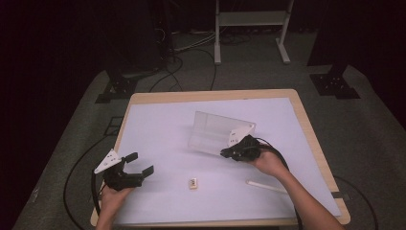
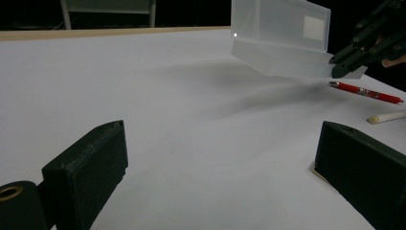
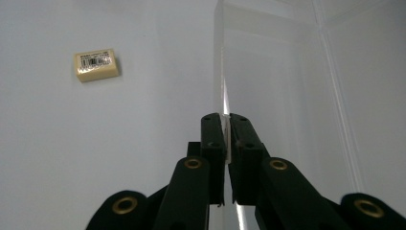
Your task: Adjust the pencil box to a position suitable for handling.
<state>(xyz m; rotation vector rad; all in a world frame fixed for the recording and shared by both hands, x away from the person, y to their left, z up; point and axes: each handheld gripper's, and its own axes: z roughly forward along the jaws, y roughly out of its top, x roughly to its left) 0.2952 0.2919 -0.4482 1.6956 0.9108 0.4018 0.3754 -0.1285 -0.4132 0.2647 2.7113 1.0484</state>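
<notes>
A clear plastic box (image 1: 215,130) sits tilted at the middle of the table, one edge lifted off the white sheet. My right gripper (image 1: 226,153) is shut on that box's near wall (image 3: 225,96); in the right gripper view the jaws pinch the thin clear edge. My left gripper (image 1: 140,163) hangs open near the front left, with nothing between its fingers (image 2: 91,172). In the left gripper view the box (image 2: 282,38) hangs above the sheet, with the right gripper (image 2: 337,64) at its corner.
A small tan eraser (image 1: 193,182) with a barcode label (image 3: 95,64) lies between the two grippers. A white stick (image 1: 265,186) lies front right. A red pen (image 2: 366,92) rests on the sheet below the box. Wooden table edge (image 1: 309,134) frames the white sheet.
</notes>
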